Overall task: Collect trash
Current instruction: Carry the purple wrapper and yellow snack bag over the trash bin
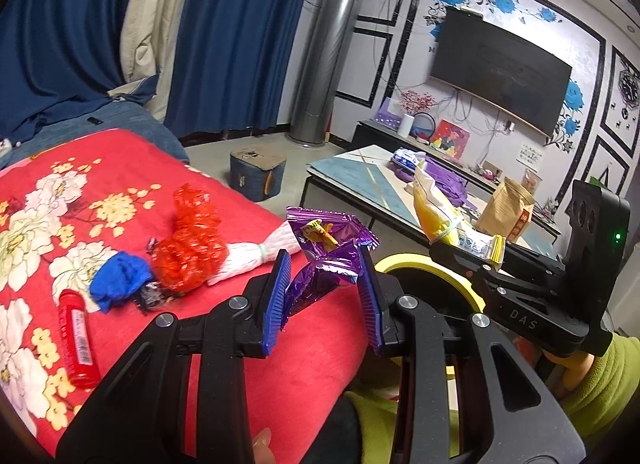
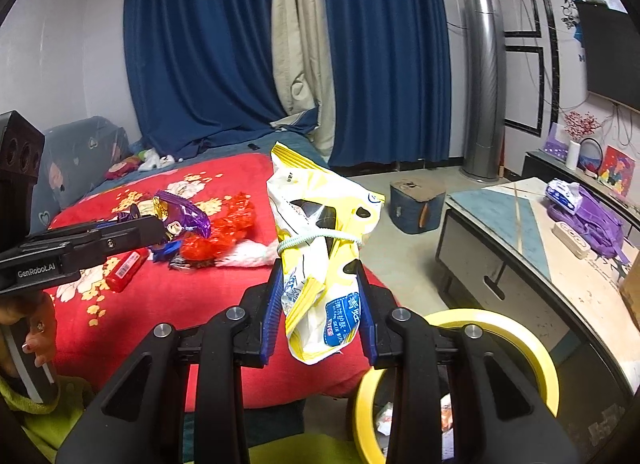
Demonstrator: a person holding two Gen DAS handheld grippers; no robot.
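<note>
My left gripper (image 1: pixel 325 270) is shut on a crumpled purple foil wrapper (image 1: pixel 330 250), held over the edge of the red flowered blanket (image 1: pixel 120 191). My right gripper (image 2: pixel 320 280) is shut on a yellow and white bag (image 2: pixel 320 232) tied with a pale band; the same bag (image 1: pixel 434 211) shows in the left wrist view. A yellow-rimmed bin (image 2: pixel 496 322) stands open on the floor just below both grippers. On the blanket lie red plastic wrap (image 1: pixel 190 248), a white bundle (image 1: pixel 256 256), a blue scrap (image 1: pixel 118 280) and a red tube (image 1: pixel 76 338).
A low coffee table (image 2: pixel 520 240) stands to the right with a purple bag (image 2: pixel 588 223), a tissue pack and a brown paper bag (image 1: pixel 504 207). A blue box (image 2: pixel 416 203) sits on the floor. Blue curtains and a tall grey air conditioner (image 2: pixel 484 83) stand behind. Green sleeves show at the bottom.
</note>
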